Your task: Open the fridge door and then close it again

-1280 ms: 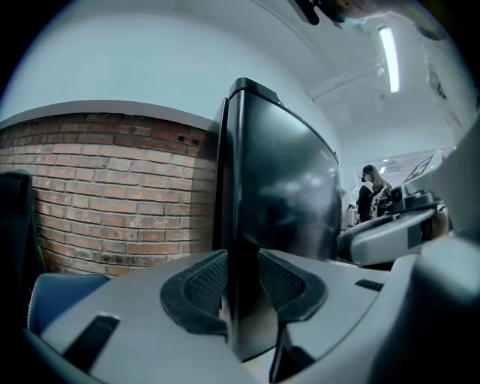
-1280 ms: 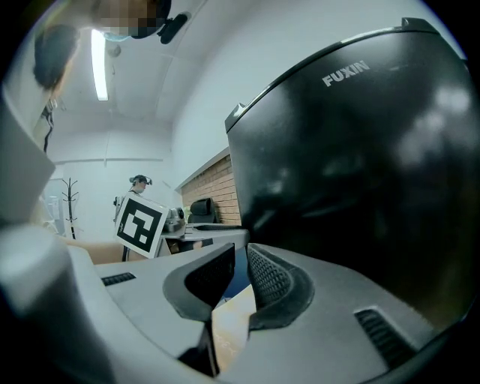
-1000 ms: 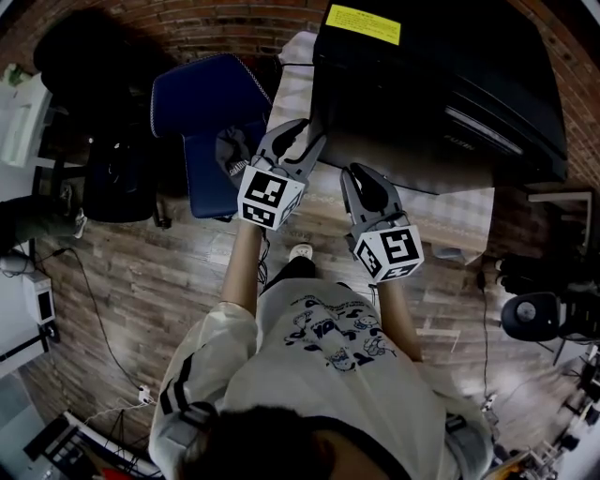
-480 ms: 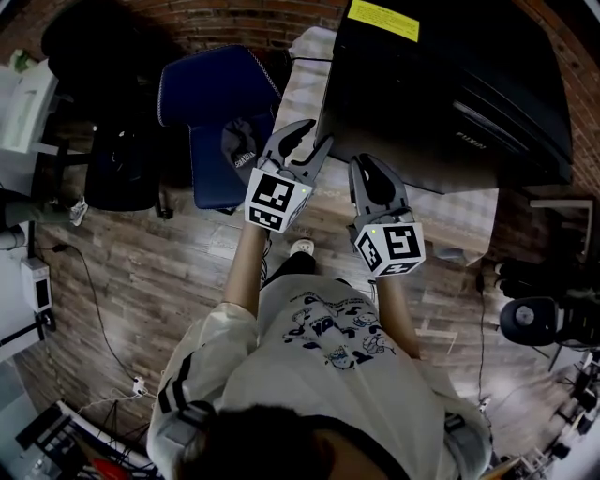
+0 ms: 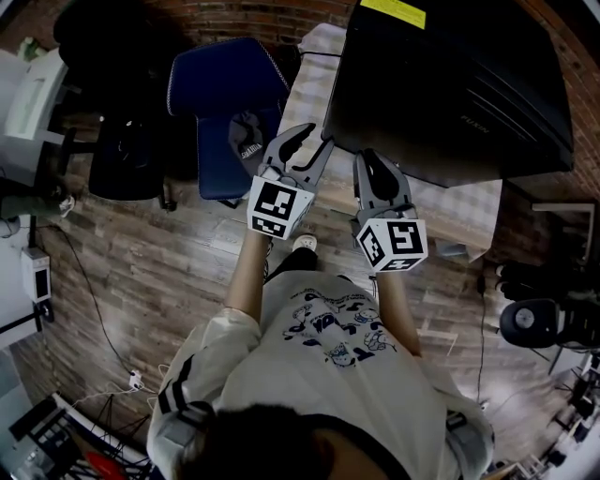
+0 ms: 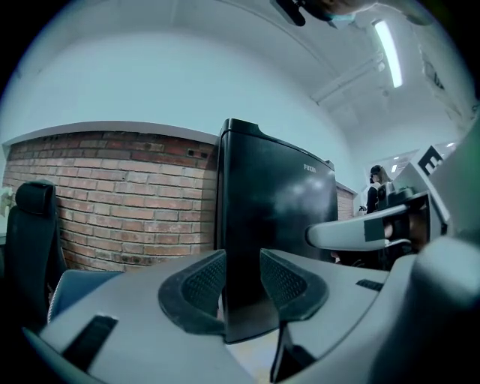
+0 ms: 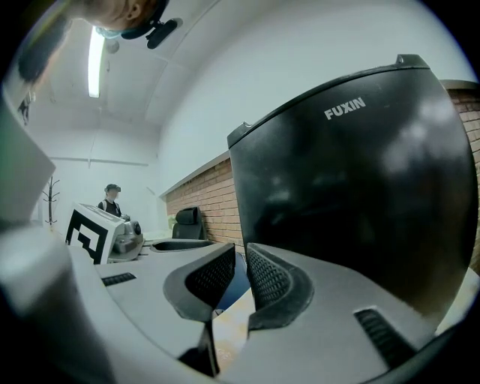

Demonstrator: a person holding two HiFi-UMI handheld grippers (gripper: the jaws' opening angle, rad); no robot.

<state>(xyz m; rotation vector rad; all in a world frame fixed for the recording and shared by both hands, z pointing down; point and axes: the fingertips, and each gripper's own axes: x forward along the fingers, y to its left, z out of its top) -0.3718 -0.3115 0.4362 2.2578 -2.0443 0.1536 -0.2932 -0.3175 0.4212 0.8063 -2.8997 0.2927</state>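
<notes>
While we are standing on the wooden floor (image 5: 141, 272) in front of the brick wall (image 5: 234, 14), a blue chair (image 5: 220, 84) is sitting off to our left, and a dark cap (image 5: 246, 145) is lying at its front edge. Just right of the cap we are holding the left gripper (image 5: 314, 141) (image 6: 242, 281) out nearly level, marker cube towards us. Its jaws are standing apart and are clamping nothing. In the left gripper view the near upright edge of the black fridge (image 5: 450, 75) (image 6: 277, 225) is showing through the gap, with no pad pressing on it. From the head view the tips are sitting just beside the fridge's left front corner, and we cannot tell whether they are touching it.

Beside it we are holding the right gripper (image 5: 373, 161) (image 7: 236, 277), pointing at the fridge's front. Its jaws are parted by only a narrow slit with nothing in it, and a strip of blue chair and pale surface is showing through.

Further right the fridge (image 7: 360, 202) is standing on a light checked worktop (image 5: 464, 202) against the brick wall. Its door is lying closed, white lettering is running across the upper front, and a yellow label (image 5: 398, 11) is sitting on its top
</notes>
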